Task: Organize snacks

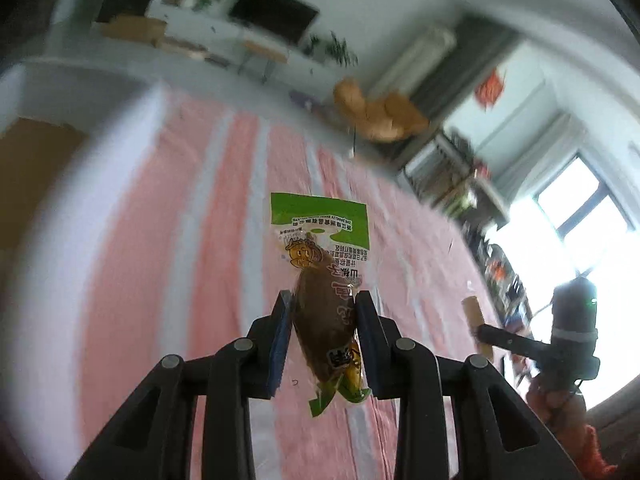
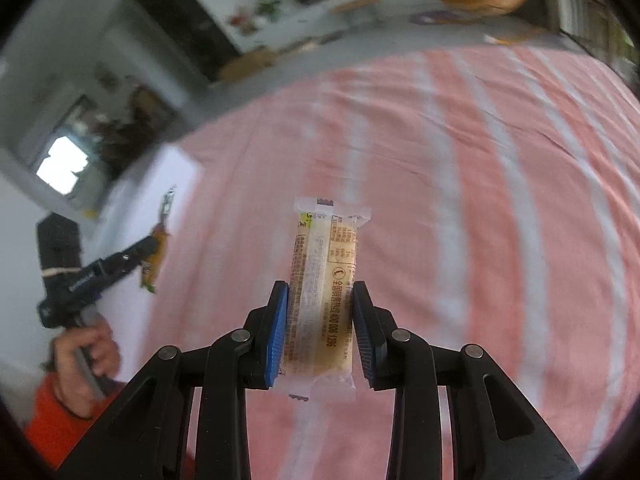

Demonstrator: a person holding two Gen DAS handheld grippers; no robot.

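Observation:
My left gripper (image 1: 322, 300) is shut on a green and clear snack packet (image 1: 320, 276) with a brown piece inside, held above the pink and white striped bedspread (image 1: 224, 208). My right gripper (image 2: 320, 292) is shut on a long pale wafer bar in a clear wrapper (image 2: 326, 280), also held above the bedspread (image 2: 480, 184). The left gripper with its packet (image 2: 154, 256) shows at the left of the right wrist view. The right gripper (image 1: 500, 336) with its bar (image 1: 476, 320) shows at the right of the left wrist view.
A white box wall (image 1: 36, 240) curves along the left, with a brown cardboard surface (image 1: 28, 168) beyond it. A stuffed toy (image 1: 380, 112) lies past the bed's far edge. A window (image 1: 580, 220) is at the right. A TV (image 1: 276, 12) hangs on the far wall.

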